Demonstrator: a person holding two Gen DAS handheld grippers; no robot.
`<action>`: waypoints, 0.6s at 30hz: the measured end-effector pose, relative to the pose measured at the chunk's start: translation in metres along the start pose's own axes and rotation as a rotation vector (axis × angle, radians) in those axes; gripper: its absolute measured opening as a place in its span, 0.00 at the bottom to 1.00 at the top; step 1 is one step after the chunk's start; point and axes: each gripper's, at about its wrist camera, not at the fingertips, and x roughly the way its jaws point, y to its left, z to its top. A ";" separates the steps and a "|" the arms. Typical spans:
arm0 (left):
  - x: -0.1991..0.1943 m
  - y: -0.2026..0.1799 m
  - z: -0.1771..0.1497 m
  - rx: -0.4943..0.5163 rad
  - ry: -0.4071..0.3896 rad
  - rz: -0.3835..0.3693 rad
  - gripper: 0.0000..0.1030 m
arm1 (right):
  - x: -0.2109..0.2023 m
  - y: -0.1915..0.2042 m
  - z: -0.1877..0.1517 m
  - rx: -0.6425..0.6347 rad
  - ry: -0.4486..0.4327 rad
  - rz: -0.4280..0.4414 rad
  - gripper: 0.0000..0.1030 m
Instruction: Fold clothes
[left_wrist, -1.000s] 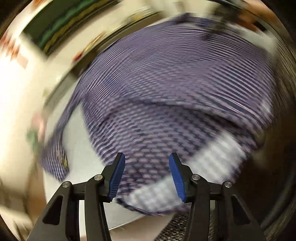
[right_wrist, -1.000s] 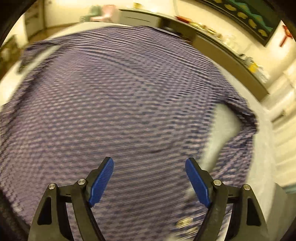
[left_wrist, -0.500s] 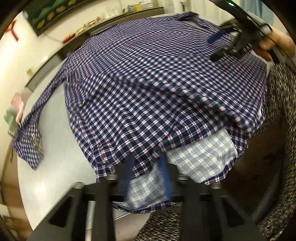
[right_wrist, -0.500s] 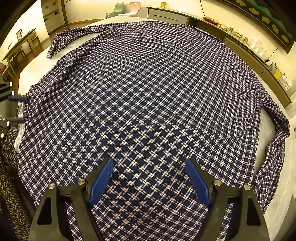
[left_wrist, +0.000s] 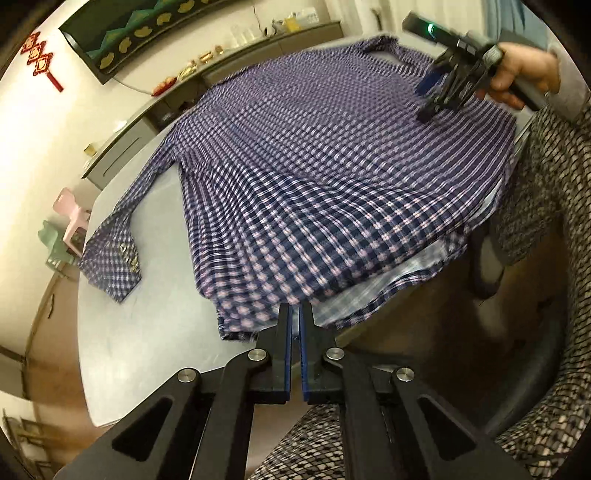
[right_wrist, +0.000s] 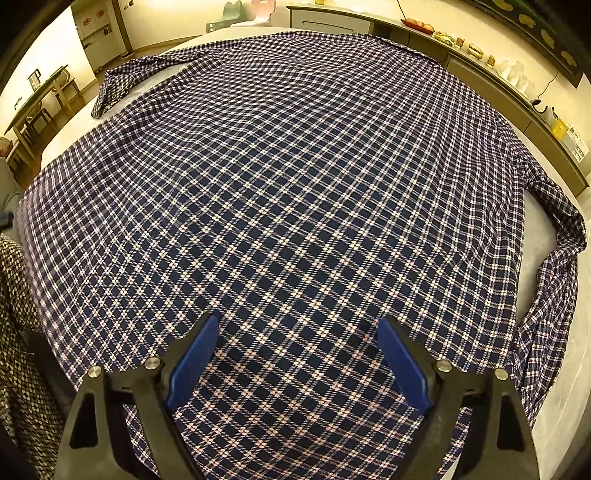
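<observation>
A navy and white checked shirt (left_wrist: 332, 166) lies spread back-up on a round grey table (left_wrist: 140, 332), its near hem hanging over the table's edge. My left gripper (left_wrist: 295, 314) has its jaws closing to a thin slit, with the hem pinched between the pads and pulled up into a ridge. In the right wrist view the shirt (right_wrist: 295, 184) fills the frame. My right gripper (right_wrist: 295, 354) hovers above its back; its jaws are opening wide with nothing between them. The left wrist view also shows the right gripper (left_wrist: 439, 92), held by a hand (left_wrist: 524, 70).
One sleeve's cuff (left_wrist: 110, 266) lies flat on the table at the left; the other sleeve (right_wrist: 554, 277) is bunched at the right rim. The person's patterned clothing (left_wrist: 554, 177) stands against the near edge. A counter (left_wrist: 258, 44) and small chairs (left_wrist: 70, 221) stand beyond.
My left gripper went from open over the hem to shut on it and rose, lifting the cloth. My right gripper rose a little above the shirt and spread slightly wider.
</observation>
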 end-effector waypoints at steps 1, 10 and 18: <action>-0.006 0.009 -0.001 -0.036 -0.017 0.012 0.05 | -0.004 0.000 0.001 0.000 -0.001 -0.013 0.87; -0.037 0.066 0.067 -0.375 -0.359 -0.270 0.33 | -0.040 -0.017 0.018 0.043 -0.115 -0.025 0.87; 0.100 0.053 0.065 -0.453 0.030 -0.139 0.36 | -0.042 -0.042 0.010 0.045 -0.058 -0.022 0.86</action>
